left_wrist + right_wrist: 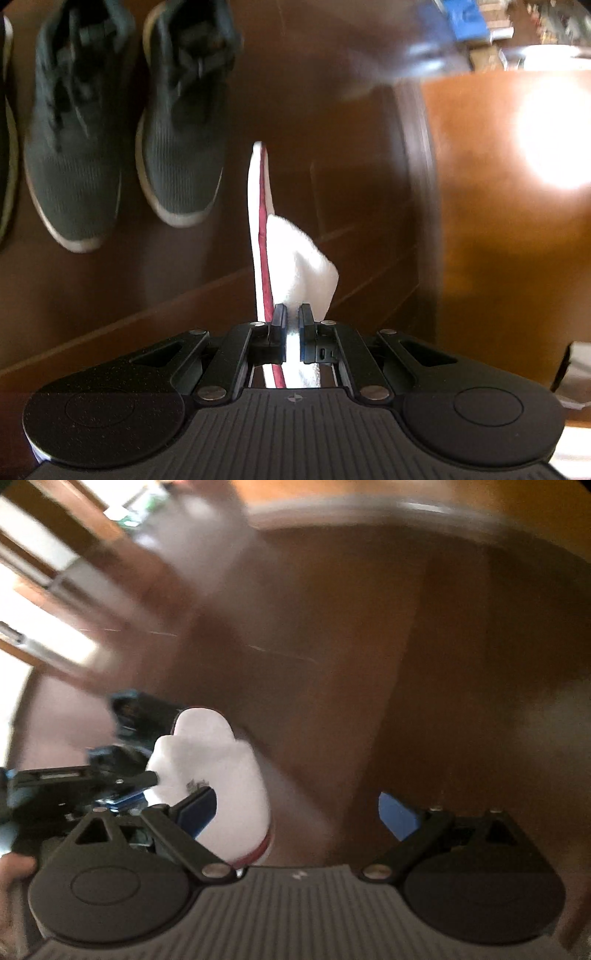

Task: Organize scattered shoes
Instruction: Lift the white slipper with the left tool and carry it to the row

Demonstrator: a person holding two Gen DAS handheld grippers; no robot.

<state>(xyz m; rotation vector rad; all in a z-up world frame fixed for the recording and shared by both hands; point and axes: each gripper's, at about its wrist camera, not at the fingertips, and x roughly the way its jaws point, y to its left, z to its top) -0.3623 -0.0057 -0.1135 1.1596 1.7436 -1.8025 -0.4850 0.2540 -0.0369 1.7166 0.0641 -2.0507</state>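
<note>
White slipper (pixel 295 266) in left gripper (pixel 291 317)

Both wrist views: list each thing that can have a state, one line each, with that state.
Left gripper: jaws shut on the white slipper.
White slipper: held on edge, lifted off the floor.
Right gripper: jaws wide open, holding nothing.
Grey sneakers: paired side by side on the floor, laced.
Floor: brown and glossy, blurred in the right wrist view.
</note>
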